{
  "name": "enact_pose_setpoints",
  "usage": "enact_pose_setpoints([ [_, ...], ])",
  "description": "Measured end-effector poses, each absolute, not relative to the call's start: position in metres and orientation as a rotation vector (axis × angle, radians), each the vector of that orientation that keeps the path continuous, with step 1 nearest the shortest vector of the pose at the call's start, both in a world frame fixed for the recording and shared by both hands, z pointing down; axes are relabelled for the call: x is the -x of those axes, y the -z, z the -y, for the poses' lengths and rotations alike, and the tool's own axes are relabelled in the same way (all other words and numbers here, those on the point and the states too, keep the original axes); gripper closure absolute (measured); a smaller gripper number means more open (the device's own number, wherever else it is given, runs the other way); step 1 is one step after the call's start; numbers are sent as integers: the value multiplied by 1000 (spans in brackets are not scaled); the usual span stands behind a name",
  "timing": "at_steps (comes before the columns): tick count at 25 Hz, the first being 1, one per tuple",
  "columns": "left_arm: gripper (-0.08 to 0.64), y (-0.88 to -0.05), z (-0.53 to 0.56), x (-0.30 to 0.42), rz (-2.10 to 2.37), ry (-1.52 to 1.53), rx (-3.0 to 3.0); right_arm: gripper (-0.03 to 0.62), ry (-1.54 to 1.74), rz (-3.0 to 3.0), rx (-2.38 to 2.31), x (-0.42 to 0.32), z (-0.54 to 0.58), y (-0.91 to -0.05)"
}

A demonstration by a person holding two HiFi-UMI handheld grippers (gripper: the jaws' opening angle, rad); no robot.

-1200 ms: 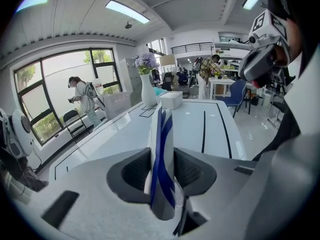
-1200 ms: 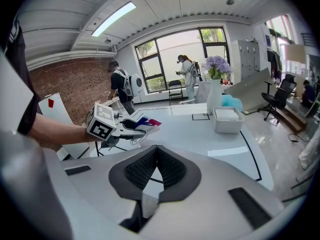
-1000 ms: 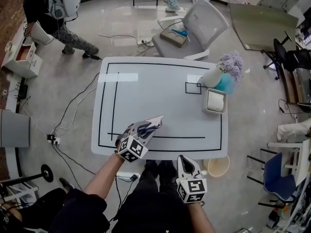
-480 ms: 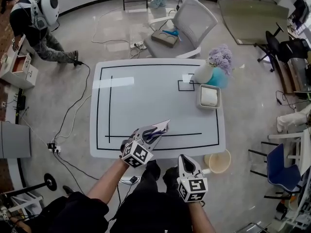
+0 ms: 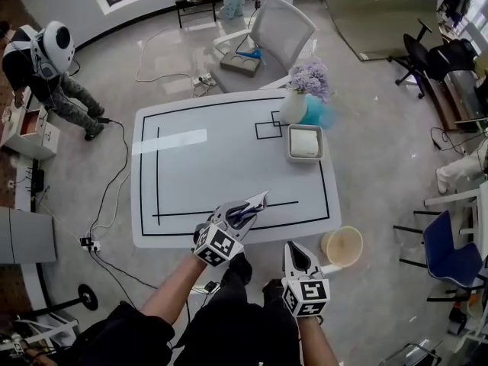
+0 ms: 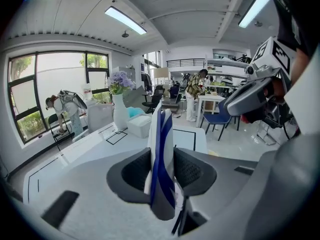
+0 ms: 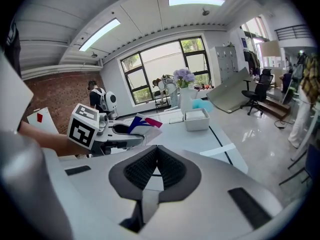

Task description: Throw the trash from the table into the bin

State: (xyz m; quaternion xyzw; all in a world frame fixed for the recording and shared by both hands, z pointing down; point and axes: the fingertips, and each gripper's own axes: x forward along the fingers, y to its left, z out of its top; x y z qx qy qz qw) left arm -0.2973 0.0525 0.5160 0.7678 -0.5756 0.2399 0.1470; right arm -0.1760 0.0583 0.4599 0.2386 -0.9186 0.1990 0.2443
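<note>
A flat white wrapper with blue stripes [image 5: 254,203] sticks up from my left gripper [image 5: 241,212], which is shut on it above the white table's [image 5: 191,166] front edge. In the left gripper view the wrapper [image 6: 162,134] stands on edge, pinched between both pads of the left gripper [image 6: 161,170]. My right gripper [image 5: 294,250] hovers off the table, over the floor, jaws shut and empty; its own view shows the right gripper [image 7: 156,165] with pads meeting. The cream round bin [image 5: 342,246] stands on the floor by the table's front right corner, just right of the right gripper.
A white vase of purple flowers [image 5: 299,94] and a white tissue box [image 5: 305,142] sit at the table's far right. A grey chair [image 5: 268,38] is beyond the table, a blue chair [image 5: 446,254] at right. A helmeted person [image 5: 47,67] bends at far left; cables cross the floor.
Both grippers have drifted right, toward the bin side, and the table has slid left in the head view. The left gripper still holds the wrapper; the bin now lies closer to the right gripper.
</note>
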Motion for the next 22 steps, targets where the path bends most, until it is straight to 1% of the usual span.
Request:
enact_pose_setpoints([
  [9,428,-503,-12,200,1623,-680,-2248,583,-570,2507,-732,77,-19,-459],
  [22,428,-500,41,23,1441,-701,-2405,583,-667,2490,-998,-93,14,-465],
])
